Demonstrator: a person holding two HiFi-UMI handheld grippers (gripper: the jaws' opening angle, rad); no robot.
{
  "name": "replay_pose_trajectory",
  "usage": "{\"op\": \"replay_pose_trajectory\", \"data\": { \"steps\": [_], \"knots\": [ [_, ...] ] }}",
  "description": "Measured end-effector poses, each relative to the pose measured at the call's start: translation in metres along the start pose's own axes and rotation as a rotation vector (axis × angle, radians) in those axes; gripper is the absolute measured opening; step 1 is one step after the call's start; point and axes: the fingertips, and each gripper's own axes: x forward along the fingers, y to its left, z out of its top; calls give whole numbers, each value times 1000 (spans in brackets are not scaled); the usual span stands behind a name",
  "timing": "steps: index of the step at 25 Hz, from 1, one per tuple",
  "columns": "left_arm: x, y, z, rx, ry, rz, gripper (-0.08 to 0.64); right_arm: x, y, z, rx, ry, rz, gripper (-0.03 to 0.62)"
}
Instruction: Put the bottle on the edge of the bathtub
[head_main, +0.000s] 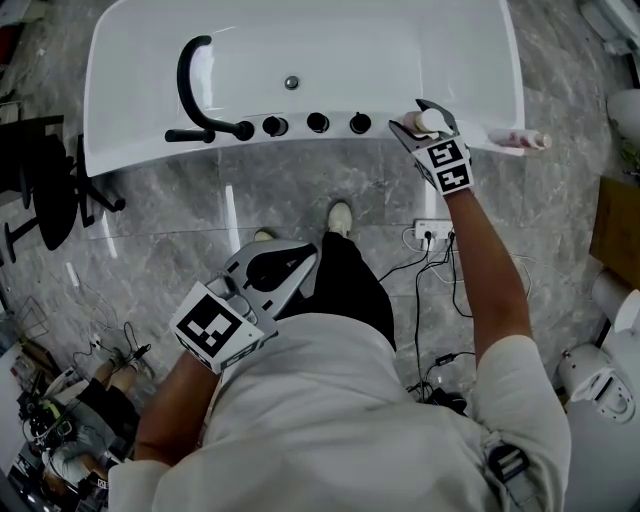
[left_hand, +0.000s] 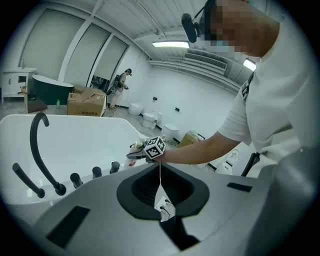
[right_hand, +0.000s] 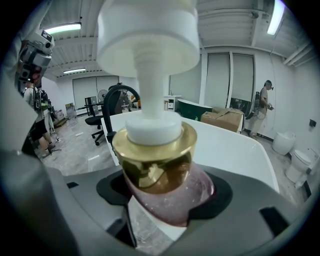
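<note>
Overhead, right gripper (head_main: 424, 126) clamped on the pink pump bottle (right_hand: 167, 192) (gold collar, white top), at the bathtub's (head_main: 330, 148) near edge beside the taps (head_main: 318, 122), left gripper (head_main: 285, 268) closed on nothing, well back.

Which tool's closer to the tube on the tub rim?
Right. The right tool, shut on the pump bottle, is at the tub rim beside the tube; the left tool is back near the person's torso.
</note>
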Motion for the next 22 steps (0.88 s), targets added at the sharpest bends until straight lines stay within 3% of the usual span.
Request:
{"op": "replay_pose_trajectory", "data": {
  "steps": [11, 22],
  "knots": [
    [-3, -8, -2, -16, 18, -2, 20, -3, -4, -2, 29, -28, -18, 324],
    [-1, -17, 2, -1, 30, -30, 20, -8, -5, -12, 56, -4, -42, 385]
  ]
}}
